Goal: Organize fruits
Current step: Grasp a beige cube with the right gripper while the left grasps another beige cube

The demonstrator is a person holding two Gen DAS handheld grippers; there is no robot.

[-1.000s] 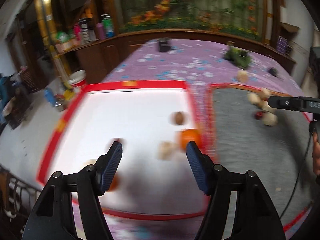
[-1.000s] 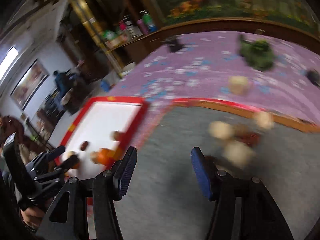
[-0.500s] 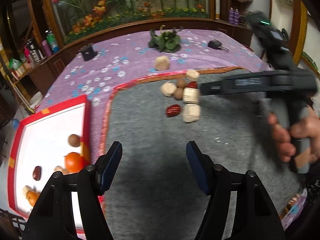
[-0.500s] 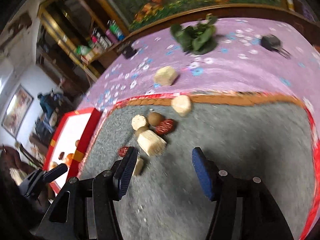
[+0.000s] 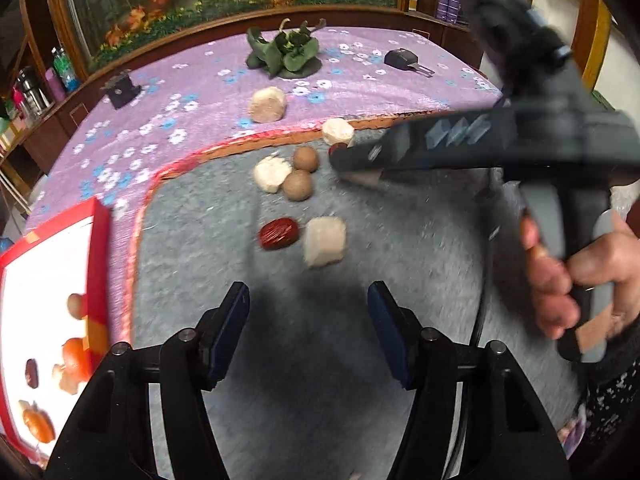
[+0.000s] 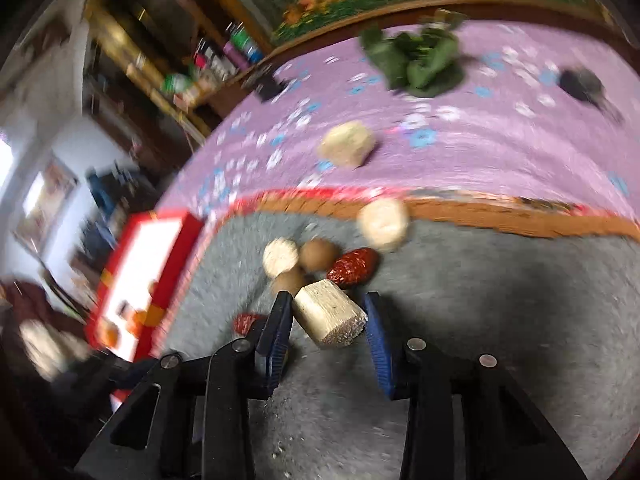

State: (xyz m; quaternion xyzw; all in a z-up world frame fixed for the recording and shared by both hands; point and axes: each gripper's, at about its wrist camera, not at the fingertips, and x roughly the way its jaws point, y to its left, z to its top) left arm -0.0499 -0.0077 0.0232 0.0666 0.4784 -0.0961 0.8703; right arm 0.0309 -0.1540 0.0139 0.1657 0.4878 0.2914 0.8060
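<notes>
The step in hand looks like a pick-up from the loose pile on the grey mat [image 5: 304, 360]. The right gripper [image 6: 326, 322] has its jaws spread around a pale cut chunk [image 6: 328, 316] at the near edge of the pile; the left blue pad seems to touch the chunk, the right one stands just beside it, so nothing is clamped yet. Just beyond lie a red date [image 6: 354, 266], two brown round fruits [image 6: 318, 254] and more pale pieces. The left gripper [image 5: 308, 334] hovers released and empty over bare mat, with another red date [image 5: 279, 233] and a pale chunk [image 5: 325, 240] a little farther on. At far left the red-rimmed white tray [image 5: 98, 264] already holds small orange and brown fruits, so sorting appears partly done.

The next move probably calls for closing squarely on the chunk's flat sides, lifting clear of its neighbours, then carrying it left to the tray.

No brand, label or writing can be read; both views are blurred by motion.
</notes>
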